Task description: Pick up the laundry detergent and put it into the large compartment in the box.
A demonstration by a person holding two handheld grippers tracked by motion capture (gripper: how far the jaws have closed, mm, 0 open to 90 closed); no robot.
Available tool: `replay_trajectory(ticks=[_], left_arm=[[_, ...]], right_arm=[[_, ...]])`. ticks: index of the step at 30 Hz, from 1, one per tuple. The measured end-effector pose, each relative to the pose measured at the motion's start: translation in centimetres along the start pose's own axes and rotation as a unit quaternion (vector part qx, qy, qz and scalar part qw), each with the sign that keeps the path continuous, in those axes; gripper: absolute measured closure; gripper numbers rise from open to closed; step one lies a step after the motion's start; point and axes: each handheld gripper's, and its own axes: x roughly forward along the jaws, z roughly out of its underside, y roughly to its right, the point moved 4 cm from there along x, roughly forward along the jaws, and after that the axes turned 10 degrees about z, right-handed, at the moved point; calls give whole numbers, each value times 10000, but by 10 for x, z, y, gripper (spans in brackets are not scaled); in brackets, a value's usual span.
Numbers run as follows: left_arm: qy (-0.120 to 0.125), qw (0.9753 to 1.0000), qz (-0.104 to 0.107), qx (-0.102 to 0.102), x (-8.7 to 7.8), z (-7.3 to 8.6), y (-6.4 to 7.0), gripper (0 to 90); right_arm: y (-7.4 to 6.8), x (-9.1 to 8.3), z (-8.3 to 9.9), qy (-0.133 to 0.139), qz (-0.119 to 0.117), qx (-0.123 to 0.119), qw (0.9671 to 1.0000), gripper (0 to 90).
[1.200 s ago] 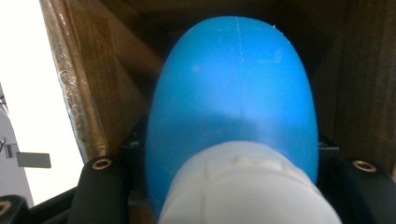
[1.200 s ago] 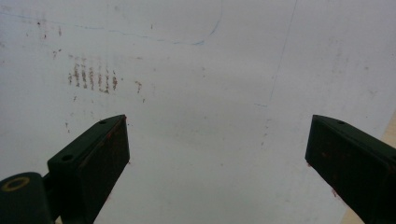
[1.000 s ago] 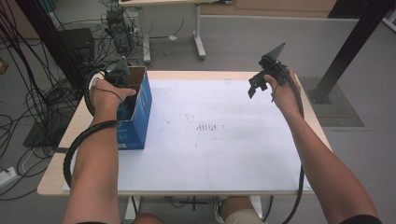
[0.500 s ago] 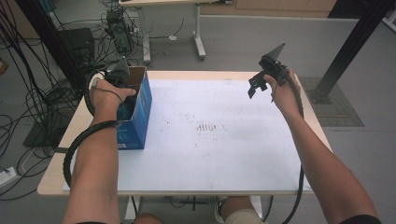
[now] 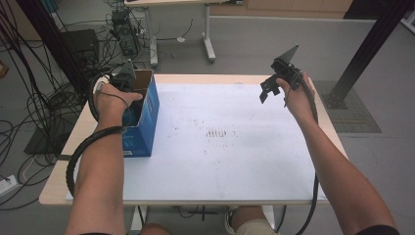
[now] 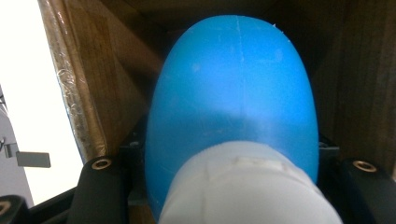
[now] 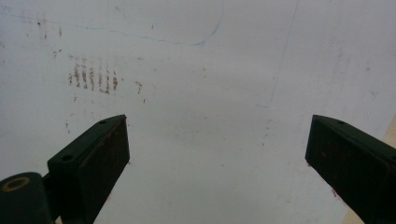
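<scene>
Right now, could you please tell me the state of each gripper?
Left gripper: inside the blue box, jaws around a blue and white object, apparently holding it.
Right gripper: open, holding nothing, above the table.

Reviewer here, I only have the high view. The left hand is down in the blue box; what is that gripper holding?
Observer: The left gripper view shows a blue rounded object with a white end between the jaws, inside the cardboard box.
Operator: And the right gripper, open or shut?
Observer: Open; in the right gripper view the right gripper has its jaws wide apart with nothing between them.
Operator: What lies under it?
Observer: The white table top, with a patch of brownish marks and faint blue lines.
</scene>
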Motion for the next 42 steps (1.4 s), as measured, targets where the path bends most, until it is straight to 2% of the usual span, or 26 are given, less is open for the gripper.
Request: replay_trajectory(ticks=[24,42], left_arm=[[-29,10000,-19,37,0,-1,3,371],[-31,10000,23,91,-5,-1,4,332]], right_arm=[[2,-2,1,29,-15,5,10000,64],[1,-2,2,50,-24,-5,10000,64]])
